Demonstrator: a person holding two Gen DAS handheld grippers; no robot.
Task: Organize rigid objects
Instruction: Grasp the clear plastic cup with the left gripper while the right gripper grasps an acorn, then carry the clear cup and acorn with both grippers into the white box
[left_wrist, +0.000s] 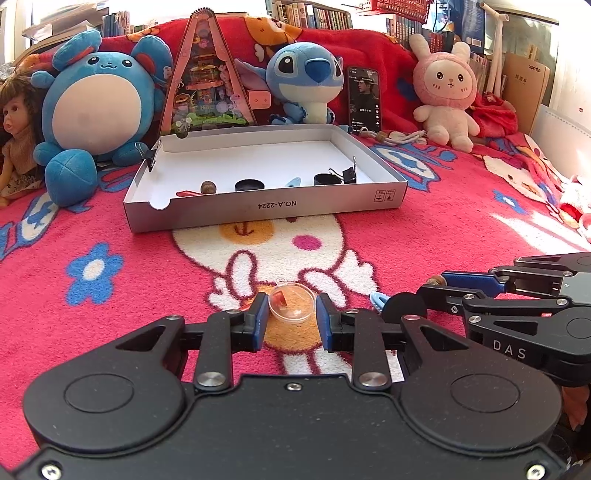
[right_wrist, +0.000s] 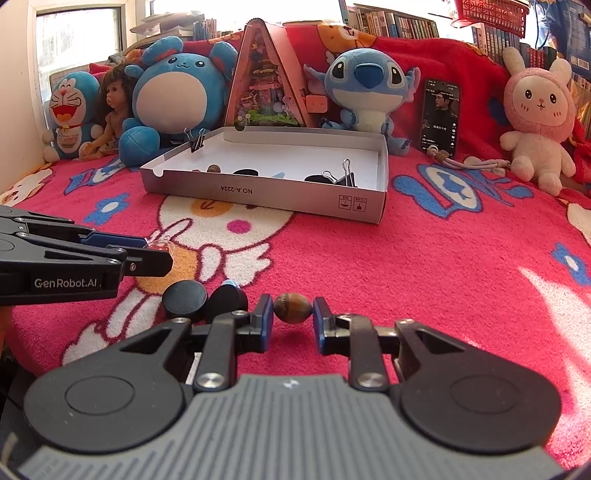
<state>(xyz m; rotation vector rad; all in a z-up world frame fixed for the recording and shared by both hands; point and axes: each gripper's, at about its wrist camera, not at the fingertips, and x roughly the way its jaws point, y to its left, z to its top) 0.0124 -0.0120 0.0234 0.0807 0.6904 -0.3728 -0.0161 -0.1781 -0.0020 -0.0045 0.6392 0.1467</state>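
Observation:
A clear plastic half-sphere (left_wrist: 292, 302) lies on the red blanket between the fingers of my left gripper (left_wrist: 291, 317); the jaws flank it closely, contact unclear. My right gripper (right_wrist: 293, 317) has a brown acorn-like nut (right_wrist: 293, 307) between its fingertips, both pads touching it, just above the blanket. Two black round caps (right_wrist: 184, 296) and a light blue piece (left_wrist: 377, 298) lie left of the right gripper. A white shallow box (left_wrist: 266, 208) farther back holds a nut, black caps, a blue piece, a red piece and binder clips.
Plush toys (left_wrist: 96, 107), a doll (left_wrist: 16, 129), a triangular toy house (left_wrist: 207, 81) and an upright phone (left_wrist: 364, 99) line the back behind the box. A cord (right_wrist: 476, 162) lies near the phone. Bookshelves stand behind.

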